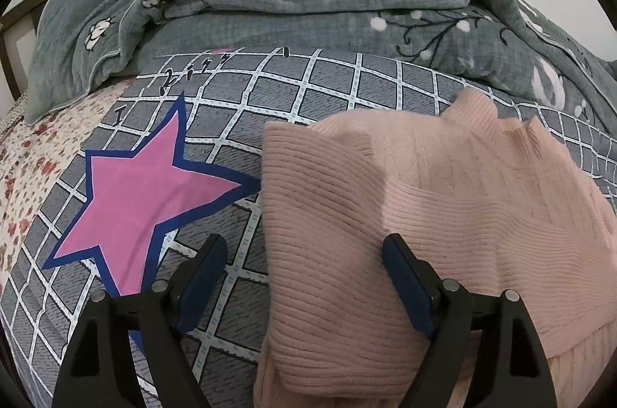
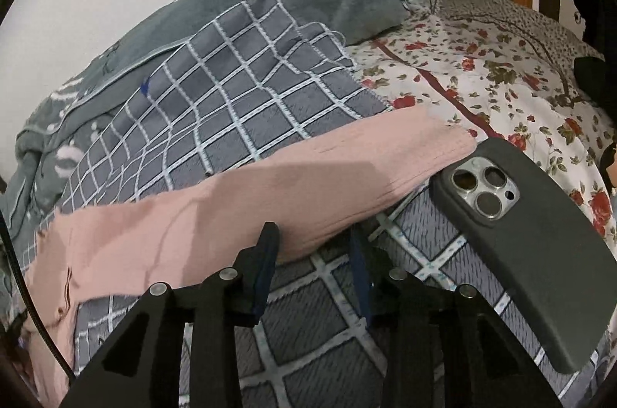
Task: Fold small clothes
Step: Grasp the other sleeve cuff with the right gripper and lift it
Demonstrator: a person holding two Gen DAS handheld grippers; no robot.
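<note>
We lose the pink sweater (image 1: 405, 215) below the left tongs (image 1: 304, 288), cut by the frame's edge. Right of the right tongs (image 2: 312, 261), the phone (image 2: 540, 253) hides part of the checked cloth (image 2: 250, 91).

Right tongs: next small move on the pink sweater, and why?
Probably ease the right tongs forward and close on the sweater edge: the jaws stand open, the edge lies just at the tips, ungripped. Left tongs also open, straddling the sweater's folded edge.
</note>
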